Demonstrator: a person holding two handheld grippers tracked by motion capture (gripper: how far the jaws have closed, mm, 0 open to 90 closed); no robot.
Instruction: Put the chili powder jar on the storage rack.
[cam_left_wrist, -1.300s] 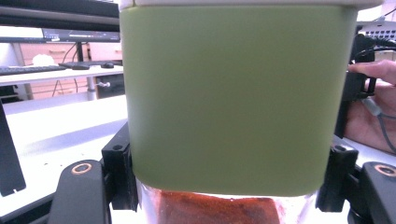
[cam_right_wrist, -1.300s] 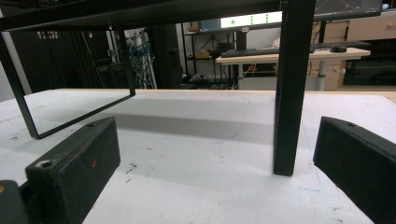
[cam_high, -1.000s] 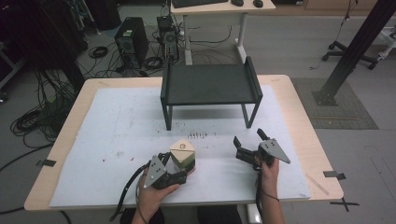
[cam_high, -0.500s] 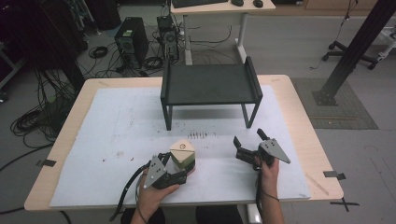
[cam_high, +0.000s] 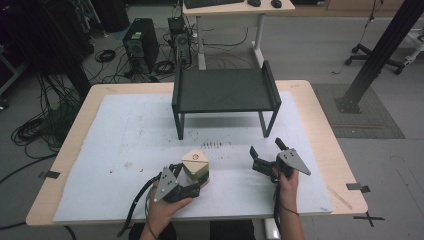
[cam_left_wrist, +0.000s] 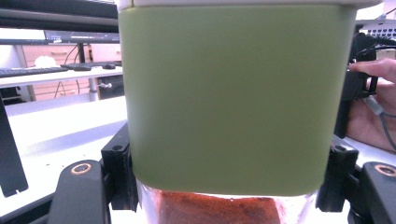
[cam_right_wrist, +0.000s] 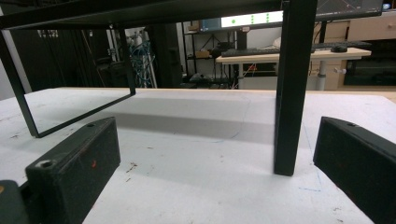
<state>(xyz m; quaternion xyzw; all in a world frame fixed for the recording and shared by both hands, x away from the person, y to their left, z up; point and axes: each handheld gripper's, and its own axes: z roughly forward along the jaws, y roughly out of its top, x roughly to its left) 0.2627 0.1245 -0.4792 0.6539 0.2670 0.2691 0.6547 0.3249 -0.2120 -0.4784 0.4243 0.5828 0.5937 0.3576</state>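
Landmark: the black stand (cam_high: 225, 90) at the far middle of the white sheet (cam_high: 100, 150) covering the table (cam_high: 320, 100).

Sitting near and to the left of the stand's front left leg, toward the person's edge: the left gripper (cam_high: 192, 182), held in the left hand (cam_high: 162, 207), clamping a jar (cam_high: 196, 167) between its jaws. Showing in the left gripper view as a green-sleeved jar (cam_left_wrist: 233, 98) with a pale lid on top and a clear base holding something reddish-brown, pressing against both black jaws at its sides. Standing upright on the sheet, well short of the stand.

Lying just in front of the stand, between its front legs: a short row of small dark marks (cam_high: 210, 145) on the sheet.

Hovering near and in front of the stand's front right leg: the right gripper (cam_high: 265, 155), held in the right hand (cam_high: 287, 185), jaws spread wide apart and gripping nothing. Pointing toward the stand, with the front leg (cam_right_wrist: 289, 88) rising between the two jaws in the right gripper view and bare sheet (cam_right_wrist: 201, 154) lying between them.
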